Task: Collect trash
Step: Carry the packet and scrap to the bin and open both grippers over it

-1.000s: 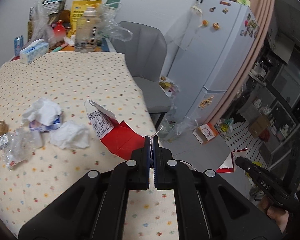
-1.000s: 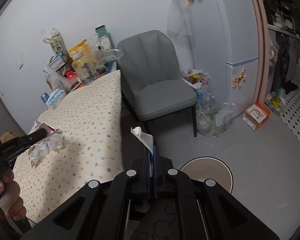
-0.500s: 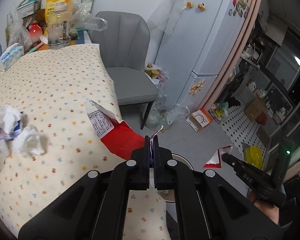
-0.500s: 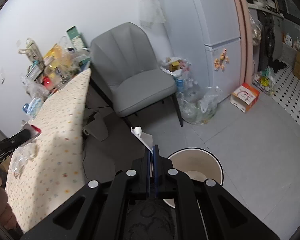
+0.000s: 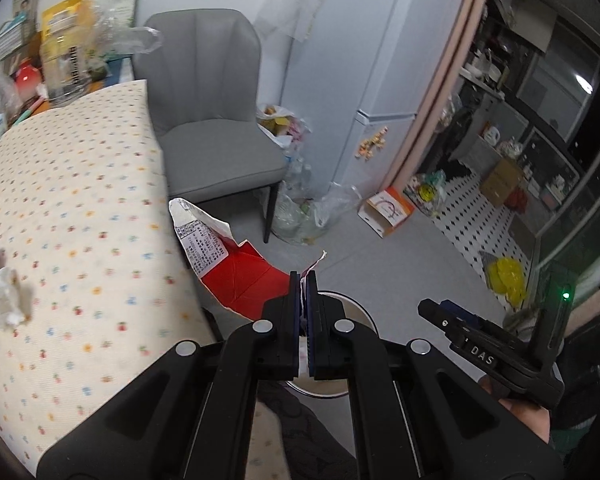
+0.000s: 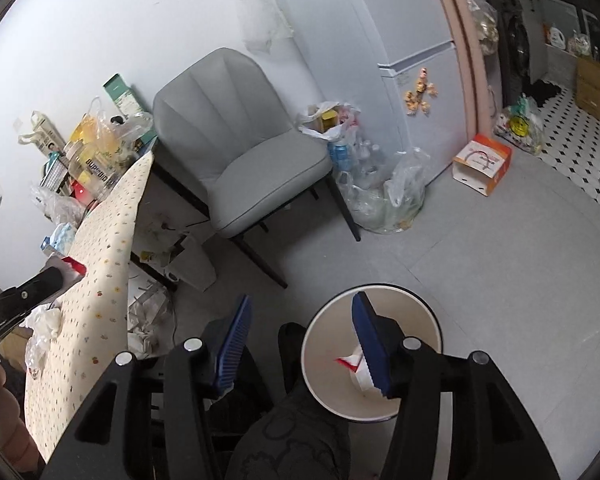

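Red carton (image 5: 236, 276) pinched in left tool (image 5: 303, 280); right tool (image 6: 300, 312) spread above bin (image 6: 428, 320).

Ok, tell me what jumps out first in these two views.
The torn red and white paper carton pinched in the shut left gripper, hanging past the dotted tablecloth's edge. Then the round white bin on the grey floor under the open right gripper, a red and white scrap lying inside it.

Glossy red-and-white paper carton (image 5: 224, 268), matt dotted cloth tablecloth (image 5: 72, 200)
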`<state>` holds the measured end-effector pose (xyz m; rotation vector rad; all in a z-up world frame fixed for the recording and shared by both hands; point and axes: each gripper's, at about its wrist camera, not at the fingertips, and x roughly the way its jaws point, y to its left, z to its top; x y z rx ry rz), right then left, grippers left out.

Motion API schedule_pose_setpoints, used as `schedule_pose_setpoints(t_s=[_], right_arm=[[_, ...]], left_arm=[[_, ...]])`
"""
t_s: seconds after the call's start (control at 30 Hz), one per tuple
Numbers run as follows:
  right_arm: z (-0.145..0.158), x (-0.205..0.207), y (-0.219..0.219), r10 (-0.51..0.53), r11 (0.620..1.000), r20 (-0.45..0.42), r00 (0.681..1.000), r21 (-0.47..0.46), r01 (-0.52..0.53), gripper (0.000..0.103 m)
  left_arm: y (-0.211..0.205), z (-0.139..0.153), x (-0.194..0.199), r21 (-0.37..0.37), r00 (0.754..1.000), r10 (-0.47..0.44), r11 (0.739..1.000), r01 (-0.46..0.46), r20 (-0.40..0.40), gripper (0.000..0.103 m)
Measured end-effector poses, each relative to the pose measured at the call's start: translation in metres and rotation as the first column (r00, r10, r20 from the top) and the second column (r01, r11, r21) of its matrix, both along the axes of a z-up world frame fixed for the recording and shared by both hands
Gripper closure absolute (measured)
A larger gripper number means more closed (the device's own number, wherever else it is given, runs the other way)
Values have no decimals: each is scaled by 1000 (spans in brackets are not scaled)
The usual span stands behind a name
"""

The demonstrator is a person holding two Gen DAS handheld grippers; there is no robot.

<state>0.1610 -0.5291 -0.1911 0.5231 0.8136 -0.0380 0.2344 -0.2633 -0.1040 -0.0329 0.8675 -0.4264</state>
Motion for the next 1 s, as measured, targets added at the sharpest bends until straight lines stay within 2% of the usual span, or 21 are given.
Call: schedule_pose_setpoints(t_s=[0.07, 0.13, 0.27, 0.4, 0.77, 0.8, 0.87, 0.9, 0.93, 1.0], right_arm=[[4, -9, -7, -19, 1000, -2, 1000, -8, 19, 49], [9, -18, -16, -42, 999, 5, 999, -4, 42, 38], [23, -33, -34, -82, 996, 32, 996, -25, 83, 35], [27, -44, -49, -114, 993, 46, 992, -19, 115, 34], [6, -55, -78, -177, 984, 3, 984, 10, 177, 34], [5, -55, -79, -178, 984, 3, 984, 11, 178, 34], [5, -54, -80, -178, 984, 5, 984, 12, 178, 34], [4, -55, -80, -177, 984, 4, 984, 13, 177, 34], [4, -55, -81, -175, 985, 4, 985, 14, 174, 34], [5, -53, -79, -169, 986, 2, 986, 14, 169, 34]], left_arm=[[-12, -3, 1, 5, 1000, -21, 1000, 21, -8, 99], [-25, -6, 2, 5, 999, -45, 999, 45, -17, 99], [-54, -13, 4, 9, 994, -104, 994, 105, -39, 99], [-80, -21, 8, 17, 987, -149, 989, 150, -60, 99], [-122, -46, 16, 42, 972, -195, 979, 202, -134, 98], [-122, -46, 16, 37, 971, -197, 978, 204, -137, 93], [-119, -45, 18, 22, 971, -194, 980, 199, -136, 65], [-116, -44, 18, 2, 974, -186, 982, 188, -127, 44], [-112, -42, 18, -19, 978, -177, 984, 176, -112, 41], [-107, -40, 19, -20, 978, -174, 985, 173, -112, 40]])
